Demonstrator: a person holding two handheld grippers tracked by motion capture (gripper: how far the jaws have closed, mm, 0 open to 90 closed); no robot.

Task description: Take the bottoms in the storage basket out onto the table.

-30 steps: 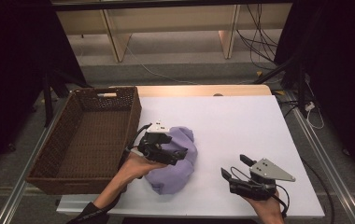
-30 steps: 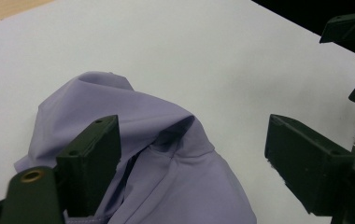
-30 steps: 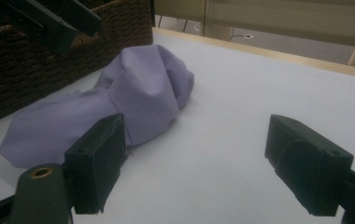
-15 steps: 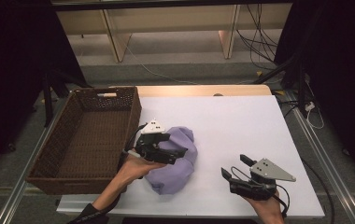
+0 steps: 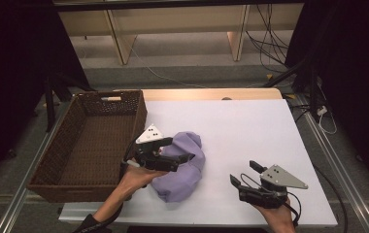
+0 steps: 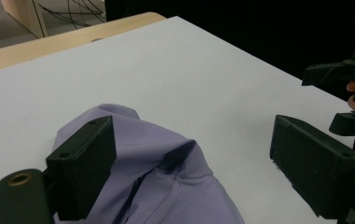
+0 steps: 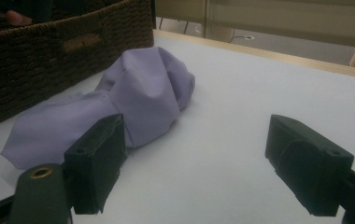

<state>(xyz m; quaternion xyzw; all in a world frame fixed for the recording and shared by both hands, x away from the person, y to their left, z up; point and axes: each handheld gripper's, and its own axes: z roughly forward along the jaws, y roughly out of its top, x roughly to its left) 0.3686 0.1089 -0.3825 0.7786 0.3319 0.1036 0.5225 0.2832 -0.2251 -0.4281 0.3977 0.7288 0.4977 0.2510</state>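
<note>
A crumpled purple cloth (image 5: 185,172) lies on the white table (image 5: 250,126), just right of the wicker basket (image 5: 88,145). My left gripper (image 5: 176,149) hovers over the cloth's left part, jaws wide open and pointing right. In the left gripper view the cloth (image 6: 161,182) lies below and between the open jaws of the left gripper (image 6: 192,140), untouched by the pads. My right gripper (image 5: 244,172) rests near the front right of the table, open and empty. In the right gripper view the right gripper (image 7: 196,140) faces the cloth (image 7: 143,88) from a distance.
The brown basket (image 7: 49,46) stands empty at the table's left edge. A wooden strip (image 5: 207,93) runs along the table's far edge. Wooden shelving legs (image 5: 236,43) and cables (image 5: 270,43) are on the floor beyond. The other hand's gripper (image 6: 348,74) shows at the right of the left gripper view.
My left gripper has drifted a little to the left above the cloth. The cloth and the right gripper have stayed put.
</note>
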